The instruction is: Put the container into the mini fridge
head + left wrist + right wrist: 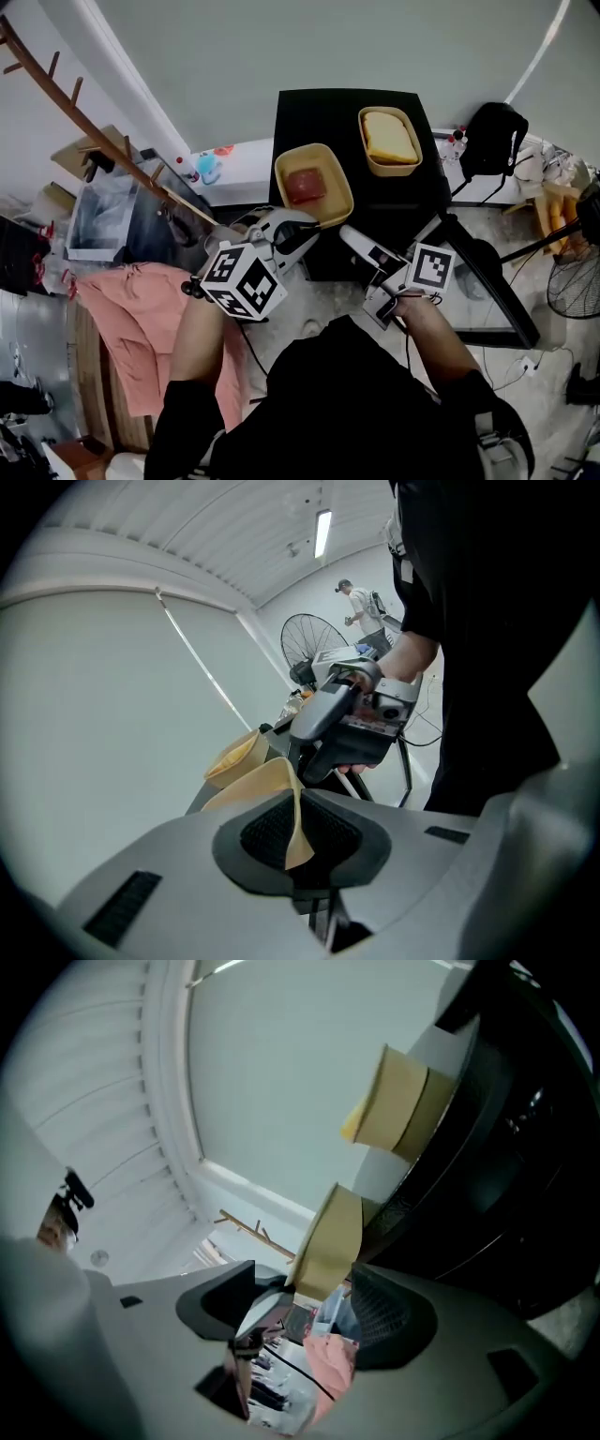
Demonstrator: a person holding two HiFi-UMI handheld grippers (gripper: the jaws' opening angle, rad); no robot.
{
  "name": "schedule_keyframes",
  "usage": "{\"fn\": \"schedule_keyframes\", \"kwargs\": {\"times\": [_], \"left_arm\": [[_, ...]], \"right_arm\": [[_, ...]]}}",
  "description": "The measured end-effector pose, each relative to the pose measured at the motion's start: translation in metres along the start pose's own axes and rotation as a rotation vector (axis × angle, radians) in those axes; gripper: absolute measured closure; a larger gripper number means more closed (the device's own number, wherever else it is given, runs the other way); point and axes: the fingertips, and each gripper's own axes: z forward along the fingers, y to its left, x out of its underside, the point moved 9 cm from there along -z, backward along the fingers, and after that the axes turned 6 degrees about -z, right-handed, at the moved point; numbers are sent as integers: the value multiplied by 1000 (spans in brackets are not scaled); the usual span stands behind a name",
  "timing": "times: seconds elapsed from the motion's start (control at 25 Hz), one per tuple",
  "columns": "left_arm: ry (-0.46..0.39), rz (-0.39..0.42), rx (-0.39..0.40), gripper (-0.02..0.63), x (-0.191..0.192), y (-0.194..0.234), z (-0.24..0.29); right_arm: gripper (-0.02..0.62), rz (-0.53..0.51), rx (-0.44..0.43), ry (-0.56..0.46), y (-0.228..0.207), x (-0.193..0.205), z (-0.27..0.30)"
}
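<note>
A yellow container (312,183) with red food in it is at the front left corner of the black mini fridge's top (347,117). My left gripper (305,228) is shut on its near rim; in the left gripper view the thin yellow rim (292,817) is pinched between the pads. I cannot tell whether the container rests on the fridge or hangs free. My right gripper (349,234) stands open just right of it, and the container's side (330,1239) shows past its tips, untouched. A second yellow container (389,139) with yellow food sits further back.
The fridge's dark door (487,281) hangs open at the right. A pink cloth (141,319) and a wooden coat rack (94,131) are at the left. At the right are a black bag (492,136) and a fan (577,272). A person (361,602) stands far off.
</note>
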Motion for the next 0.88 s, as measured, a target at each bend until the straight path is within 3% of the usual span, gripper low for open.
{"fn": "schedule_keyframes", "kwargs": {"times": [0.24, 0.6, 0.88], "left_arm": [[-24, -21, 15, 571, 4, -10, -14], [-60, -72, 34, 572, 11, -16, -29], [-72, -89, 53, 572, 5, -29, -33]], "right_arm": [[282, 124, -62, 29, -4, 0, 14], [270, 240, -50, 40, -21, 8, 29], [270, 271, -81, 75, -19, 11, 38]]}}
